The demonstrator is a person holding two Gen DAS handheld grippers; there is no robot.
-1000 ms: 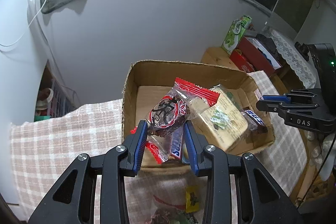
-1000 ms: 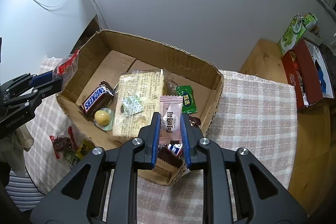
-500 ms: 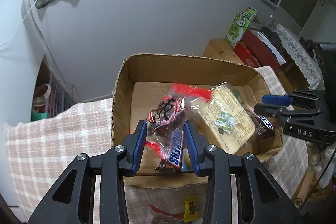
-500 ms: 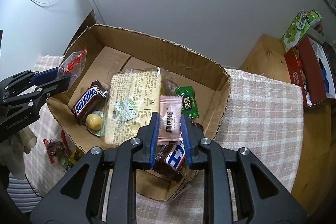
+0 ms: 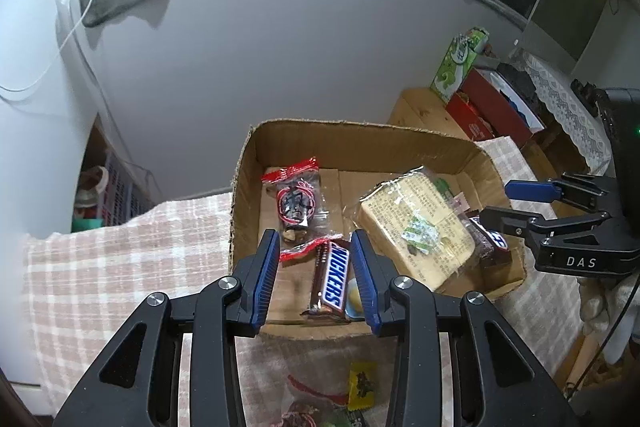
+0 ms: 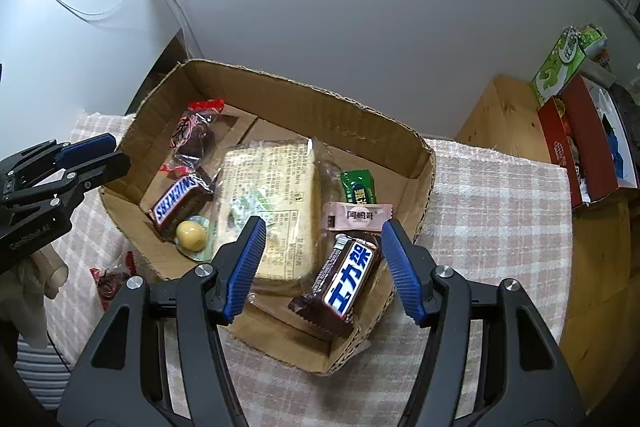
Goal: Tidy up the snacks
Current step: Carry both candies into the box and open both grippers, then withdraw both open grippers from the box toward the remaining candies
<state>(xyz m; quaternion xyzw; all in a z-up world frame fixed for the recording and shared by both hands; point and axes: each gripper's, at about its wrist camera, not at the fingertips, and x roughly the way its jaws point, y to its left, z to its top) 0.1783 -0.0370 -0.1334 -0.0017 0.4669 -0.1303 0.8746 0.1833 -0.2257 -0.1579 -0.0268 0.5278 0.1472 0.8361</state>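
Both grippers, left gripper (image 5: 314, 277) and right gripper (image 6: 322, 269), open over cardboard box (image 6: 304, 99)

1. One cardboard box (image 6: 416, 163) on the counter (image 6: 500, 195).
2. Two chocolate bars in the box: a Snickers bar (image 6: 178, 201) and a brown bar with blue Chinese lettering (image 6: 344, 283).
3. One large clear-wrapped bread pack (image 6: 276, 187).
4. One red-and-clear wrapped date snack (image 6: 192, 139).
5. One pink sachet (image 6: 358, 217), one green sachet (image 6: 358, 187).
6. One round yellow candy (image 6: 192, 233).
7. Two tongs: left (image 5: 316, 279), right (image 6: 322, 267).
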